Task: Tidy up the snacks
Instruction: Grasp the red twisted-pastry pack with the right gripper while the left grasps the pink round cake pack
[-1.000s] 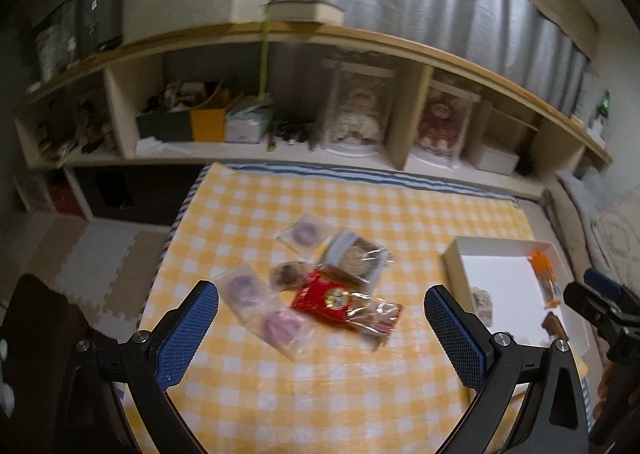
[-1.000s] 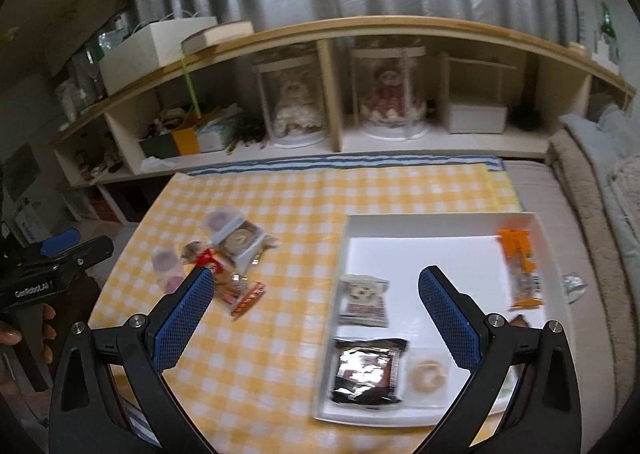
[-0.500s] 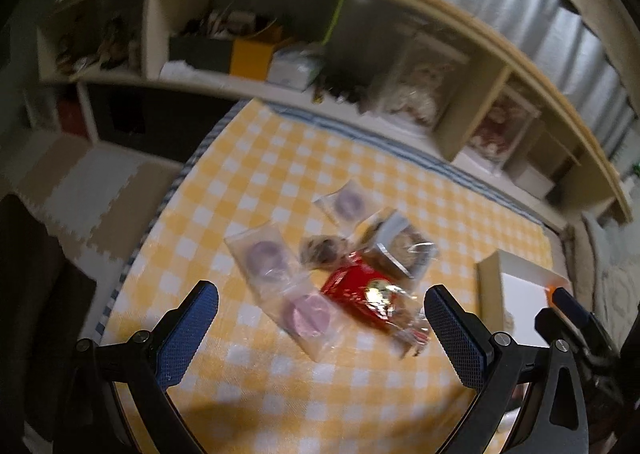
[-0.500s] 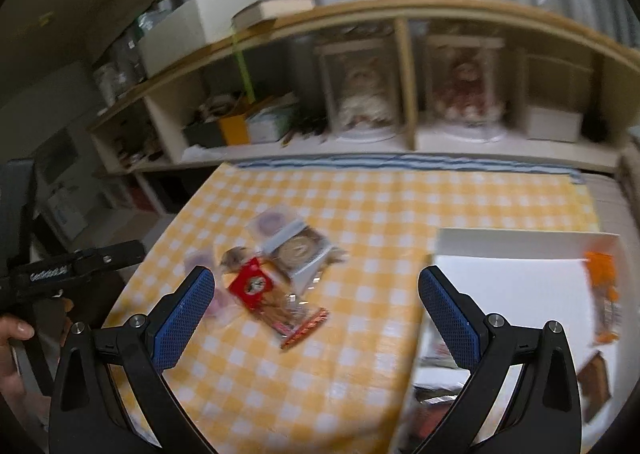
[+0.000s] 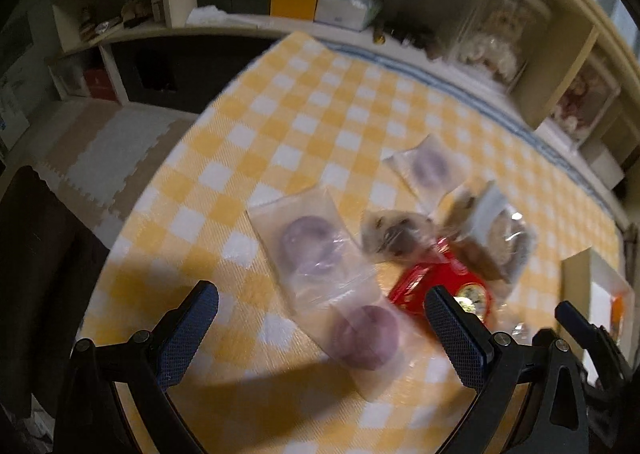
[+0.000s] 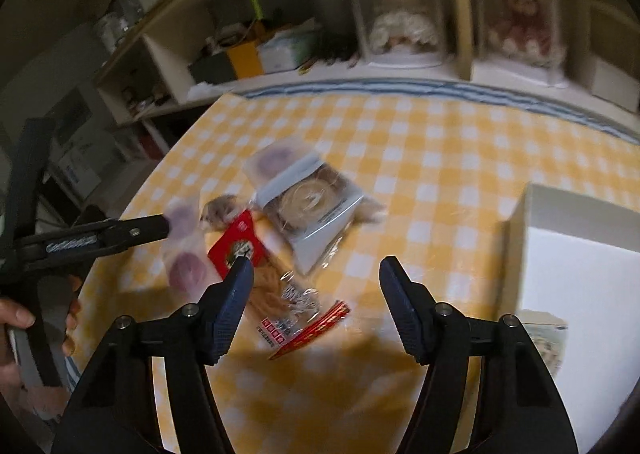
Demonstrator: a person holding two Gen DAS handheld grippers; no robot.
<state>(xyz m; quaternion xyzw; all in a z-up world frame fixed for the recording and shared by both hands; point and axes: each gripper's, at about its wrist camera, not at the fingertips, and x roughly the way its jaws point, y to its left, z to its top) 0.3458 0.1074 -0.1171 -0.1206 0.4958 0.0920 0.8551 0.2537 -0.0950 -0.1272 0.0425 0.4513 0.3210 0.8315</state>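
Both grippers hang over the snack pile with nothing held: the left gripper [image 5: 320,328] spreads wide at the bottom of its frame, a clear packet with a purple sweet [image 5: 366,336] lying loose between its jaws, while the right gripper [image 6: 316,304] has just been closing to about half its spread, still gaping, its left finger above the red-topped snack bag [image 6: 276,286]. Just beyond, at mid-frame, lie a second purple-sweet packet [image 5: 308,246] and a round cake in a white-edged wrapper [image 6: 312,206] on the yellow checked cloth [image 6: 432,158]. At right stands the white tray [image 6: 516,222]. This reads as the reach-to-pick step; next each gripper likely needs to sink and pinch one thin packet cleanly. Shelves [image 6: 460,22] line the top.
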